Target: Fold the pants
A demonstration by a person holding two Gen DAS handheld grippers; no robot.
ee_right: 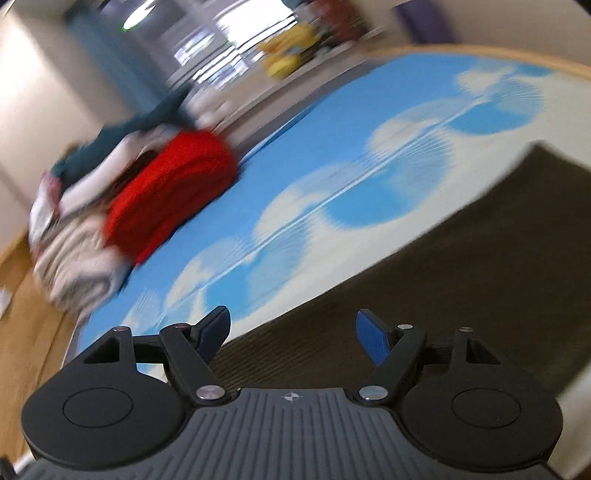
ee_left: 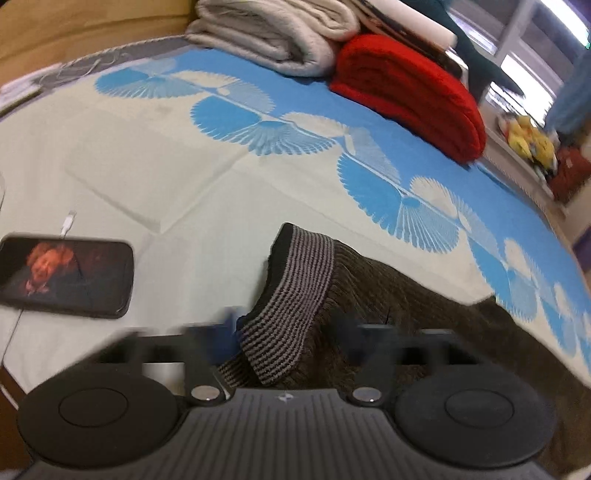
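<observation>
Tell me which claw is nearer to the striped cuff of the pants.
Left. The left claw is right at the striped cuff, fingers either side of it. The right claw is open over plain brown pants; no cuff shows there.

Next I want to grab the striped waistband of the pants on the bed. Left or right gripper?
Left. The striped waistband sits between the open left gripper fingers. The right gripper, also open, sees only plain brown pants fabric.

Ribbed corduroy pants [ee_left: 424, 306] (matt), glossy phone [ee_left: 66, 275], smooth bedsheet [ee_left: 147, 166]

Blue-patterned bed [ee_left: 258, 177], wooden headboard [ee_left: 74, 29], bright windows [ee_left: 524, 66]
</observation>
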